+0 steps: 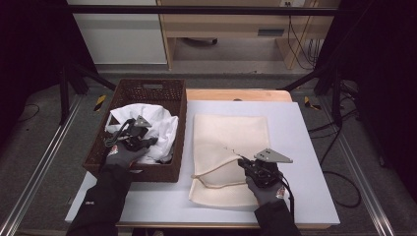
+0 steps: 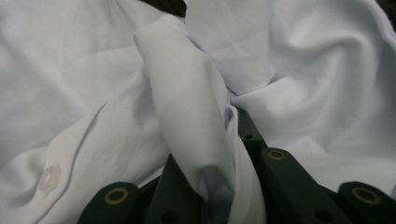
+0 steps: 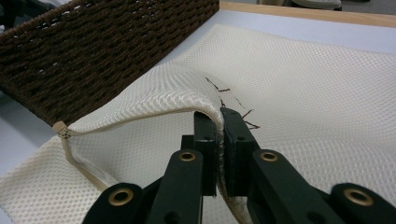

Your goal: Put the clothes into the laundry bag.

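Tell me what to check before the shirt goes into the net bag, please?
1. Left gripper pinching the white shirt: ok, a fold sits clamped between its jaws.
2. Right gripper holding the net bag's top edge: ok, shut on it.
3. Bag mouth lifted open: ok, the top layer arches up, though the gap looks small.
4. Shirt out of the brown basket: not ok, it lies inside.
5. Whole shirt will come along: cannot tell, just one fold is gripped.
6. Bag flat on the table: ok.
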`<state>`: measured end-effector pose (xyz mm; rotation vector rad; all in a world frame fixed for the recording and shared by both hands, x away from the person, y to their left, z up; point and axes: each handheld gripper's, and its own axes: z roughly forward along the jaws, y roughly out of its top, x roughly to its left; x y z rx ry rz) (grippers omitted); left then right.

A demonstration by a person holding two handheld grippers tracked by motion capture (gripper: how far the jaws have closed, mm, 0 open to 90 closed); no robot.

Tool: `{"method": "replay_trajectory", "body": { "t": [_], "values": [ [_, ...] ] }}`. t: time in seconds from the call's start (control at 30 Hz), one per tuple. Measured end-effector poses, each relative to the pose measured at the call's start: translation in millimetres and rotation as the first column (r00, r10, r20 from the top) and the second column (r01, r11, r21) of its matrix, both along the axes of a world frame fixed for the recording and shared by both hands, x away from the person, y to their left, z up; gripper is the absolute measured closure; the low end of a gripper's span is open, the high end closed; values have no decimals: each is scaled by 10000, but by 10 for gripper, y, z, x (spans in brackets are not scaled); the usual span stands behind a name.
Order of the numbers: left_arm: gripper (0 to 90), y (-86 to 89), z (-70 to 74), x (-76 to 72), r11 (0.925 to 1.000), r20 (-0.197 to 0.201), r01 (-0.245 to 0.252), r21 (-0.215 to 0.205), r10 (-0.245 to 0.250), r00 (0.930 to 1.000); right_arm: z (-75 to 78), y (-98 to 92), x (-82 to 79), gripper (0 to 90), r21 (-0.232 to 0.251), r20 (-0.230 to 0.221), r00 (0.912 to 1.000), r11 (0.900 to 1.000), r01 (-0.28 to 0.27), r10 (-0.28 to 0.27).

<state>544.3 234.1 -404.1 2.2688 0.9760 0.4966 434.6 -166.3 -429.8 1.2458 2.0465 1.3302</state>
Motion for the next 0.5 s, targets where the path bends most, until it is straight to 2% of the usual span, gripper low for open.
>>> {"method": "replay_trajectory", "body": {
  "t": [0.07, 0.17, 0.3, 0.4, 0.5],
  "values": [
    [821, 15, 22, -20, 9999, 338, -65, -120, 69, 9994, 0, 1, 0, 861, -9, 8, 10000, 10000, -2, 2],
    [822, 45, 54, -46, 9982, 801, -275, -529, 317, 9963, 1, -1, -1, 862, 4, 8, 10000, 10000, -6, 6],
    [823, 84, 100, -71, 9930, 1129, -450, -1090, 573, 9920, 3, -2, 0, 862, 30, 7, 10000, 10000, -4, 4],
    [824, 107, 136, -88, 9896, 1384, -567, -1319, 751, 9875, 8, -5, -2, 863, 64, 6, 10000, 10000, -1, 1],
    [824, 135, 179, -100, 9818, 1603, -733, -1754, 1019, 9818, 9, -8, -2, 864, 59, 25, 10000, 10000, -3, 2]
  ]
}}
